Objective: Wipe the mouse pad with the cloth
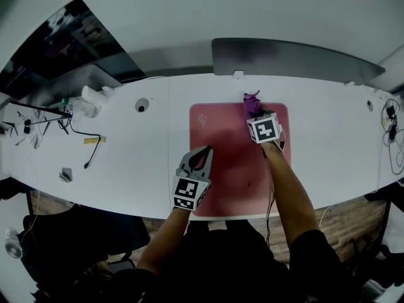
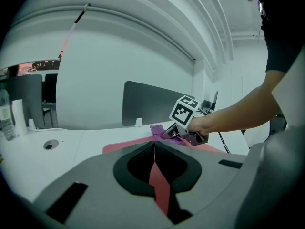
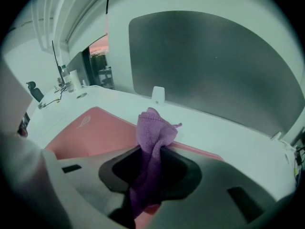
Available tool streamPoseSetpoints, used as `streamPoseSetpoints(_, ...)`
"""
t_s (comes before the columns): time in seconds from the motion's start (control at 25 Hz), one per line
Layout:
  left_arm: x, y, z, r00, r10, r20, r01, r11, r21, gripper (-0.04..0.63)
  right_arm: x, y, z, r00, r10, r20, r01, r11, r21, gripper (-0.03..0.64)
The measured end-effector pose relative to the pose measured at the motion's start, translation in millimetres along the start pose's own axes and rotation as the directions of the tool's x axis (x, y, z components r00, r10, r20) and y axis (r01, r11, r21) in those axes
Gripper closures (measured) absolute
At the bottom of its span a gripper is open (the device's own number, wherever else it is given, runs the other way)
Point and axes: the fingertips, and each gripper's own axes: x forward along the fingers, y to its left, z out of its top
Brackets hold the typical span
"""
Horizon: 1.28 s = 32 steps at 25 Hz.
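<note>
Purple microfibre cloth (image 3: 153, 128) bunched and clamped between jaws of right gripper (image 1: 257, 114). It sits at far edge of pink rectangular mouse pad (image 1: 227, 163), right of middle. Free end of cloth sticks up past jaws; whether any of it presses pad is hard to tell. Left gripper (image 1: 201, 156) over pad's near-left part, jaws together, nothing between them. Pad lies flat on white tabletop (image 1: 126, 163). Judgement: cloth secured, wiping at most barely begun, nearly whole pad surface left to cover. No visible trace marks wiped area.

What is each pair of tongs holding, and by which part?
Right tongs: the purple terry cloth, pinched at its bunched middle. Left tongs: shut, holding nothing.
</note>
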Motion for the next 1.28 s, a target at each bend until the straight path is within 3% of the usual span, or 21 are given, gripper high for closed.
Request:
streamPoseSetpoints(0.48,0.8,-6.8,-1.7,1.0,0.004,-0.03,-0.003,1.0,0.03,0.573,-9.1,-59.6,-16.6,0.996,-0.082,-0.026,0.081,0.996,-0.026,0.5)
streamPoseSetpoints(0.64,-0.8,-3.7,-4.2,0.999,0.019,-0.05,-0.017,0.999,0.051,0.572,-11.5,-71.0,-22.5,0.993,-0.109,-0.038,0.104,0.989,-0.104,0.502)
streamPoseSetpoints(0.84,-2.5,-7.1,-2.2,0.998,0.013,-0.055,-0.009,0.998,0.068,0.572,-17.1,-92.8,-32.1,0.987,-0.151,-0.051,0.145,0.983,-0.117,0.504)
streamPoseSetpoints(1.28,-13.3,-0.2,-4.2,0.998,0.045,-0.05,-0.041,0.997,0.069,0.572,-33.6,-121.9,-45.6,0.957,-0.282,-0.068,0.267,0.948,-0.176,0.506)
